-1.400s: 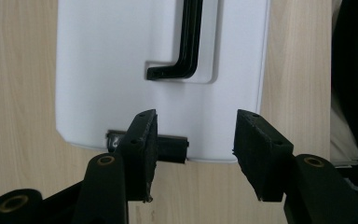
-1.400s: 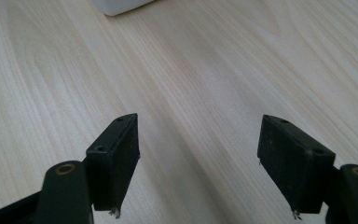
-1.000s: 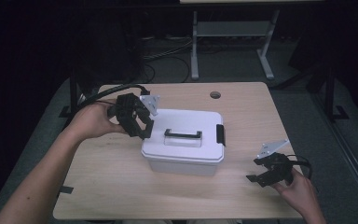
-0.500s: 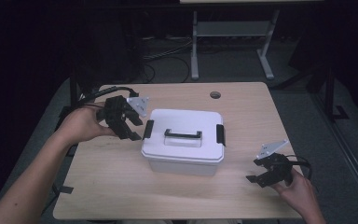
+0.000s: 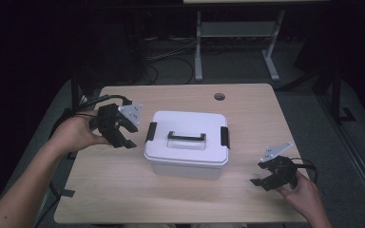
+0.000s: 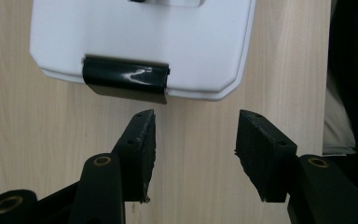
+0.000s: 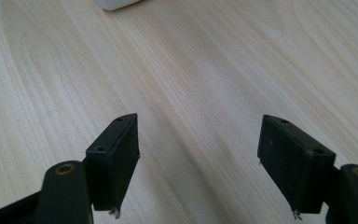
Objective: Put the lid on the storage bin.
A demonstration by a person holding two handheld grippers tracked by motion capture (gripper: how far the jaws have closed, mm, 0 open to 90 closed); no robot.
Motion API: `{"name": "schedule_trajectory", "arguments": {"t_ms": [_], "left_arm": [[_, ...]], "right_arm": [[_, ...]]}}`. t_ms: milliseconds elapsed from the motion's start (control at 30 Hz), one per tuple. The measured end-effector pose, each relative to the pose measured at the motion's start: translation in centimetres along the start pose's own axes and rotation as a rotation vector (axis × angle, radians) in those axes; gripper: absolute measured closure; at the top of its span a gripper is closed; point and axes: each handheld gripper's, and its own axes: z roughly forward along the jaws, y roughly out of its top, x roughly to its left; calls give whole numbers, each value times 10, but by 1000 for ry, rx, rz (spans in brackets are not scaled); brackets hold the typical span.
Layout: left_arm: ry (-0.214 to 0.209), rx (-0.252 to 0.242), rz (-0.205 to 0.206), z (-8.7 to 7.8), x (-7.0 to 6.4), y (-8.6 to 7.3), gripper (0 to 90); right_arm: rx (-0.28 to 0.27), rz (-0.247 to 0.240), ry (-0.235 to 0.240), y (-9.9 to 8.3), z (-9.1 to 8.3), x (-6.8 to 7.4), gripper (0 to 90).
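White plastic, smooth and faintly glossy, forms the lidded box (image 5: pixel 187 149) at the middle of the pale wood-grain table (image 5: pixel 247 109); it has rounded corners, a black handle (image 5: pixel 186 137) lying flat in a recess on the lid, and a black latch at each end. The left gripper (image 5: pixel 126 134) sits just beside the box's near end with its jaws spread and nothing between them, and straight ahead of those jaws is the left latch (image 6: pixel 126 84), a shiny, curved black clip whose lower lip flares out over the lid's edge. The likely step is working that clip, so I'd judge the best approach is to bring one pad under the flared lip and lever outward rather than squeeze, since the glossy surface looks slippery and the matte, rubbery jaw pads should catch best on an edge. The right gripper (image 5: pixel 270 176) rests low over bare table, well apart from the box's other end, jaws also wide and empty; only a white corner of the box lies far ahead of it. The right latch (image 5: pixel 225 137) appears closed.
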Motion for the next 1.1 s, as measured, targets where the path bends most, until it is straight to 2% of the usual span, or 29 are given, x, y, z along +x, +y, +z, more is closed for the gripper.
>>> {"name": "schedule_trajectory", "arguments": {"t_ms": [267,1100], "left_arm": [[5,-10,-18,3,-5,-11,459],[-2,19,-44,28,-19,-47,447]], "right_arm": [[4,0,1,0,0,0,284],[4,-4,2,1,1,0,283]]}}
